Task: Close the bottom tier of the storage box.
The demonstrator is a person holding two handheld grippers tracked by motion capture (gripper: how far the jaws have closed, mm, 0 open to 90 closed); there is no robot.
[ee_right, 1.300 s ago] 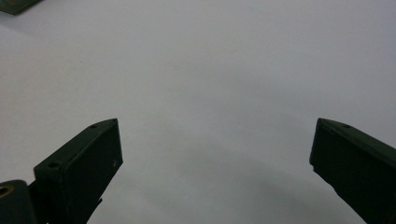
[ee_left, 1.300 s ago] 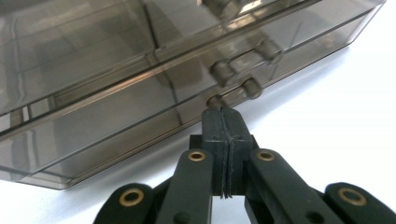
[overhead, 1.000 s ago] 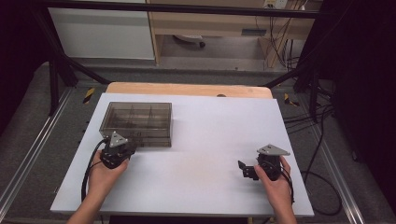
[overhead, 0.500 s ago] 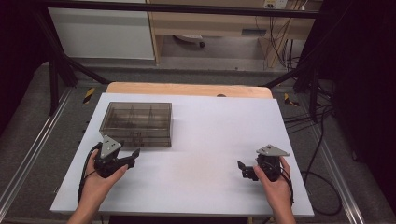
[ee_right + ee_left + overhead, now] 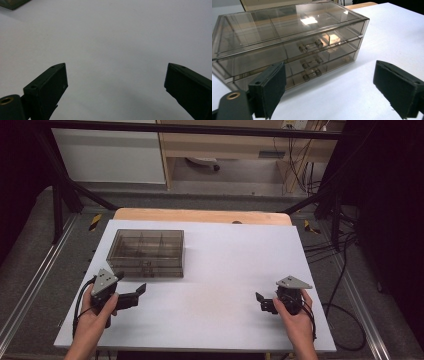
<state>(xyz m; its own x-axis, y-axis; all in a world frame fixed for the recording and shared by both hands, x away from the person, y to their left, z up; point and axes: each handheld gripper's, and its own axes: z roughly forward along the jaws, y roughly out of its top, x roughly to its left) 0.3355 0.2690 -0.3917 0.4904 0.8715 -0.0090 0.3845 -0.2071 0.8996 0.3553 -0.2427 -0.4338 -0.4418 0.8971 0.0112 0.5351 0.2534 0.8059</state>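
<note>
Box [image 5: 147, 253]: smoky clear drawer box, far left of table [image 5: 225, 270], drawers shut | left gripper [image 5: 131, 292]: just before box, jaws just opening, now spread, nothing between | right gripper [image 5: 261, 301]: near right, spread, empty, well apart from box

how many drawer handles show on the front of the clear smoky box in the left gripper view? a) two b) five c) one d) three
d: the left gripper view shows the drawer box with three handles stacked one above another on its front, the top handle, the middle handle and the bottom handle, one per drawer level.
</note>
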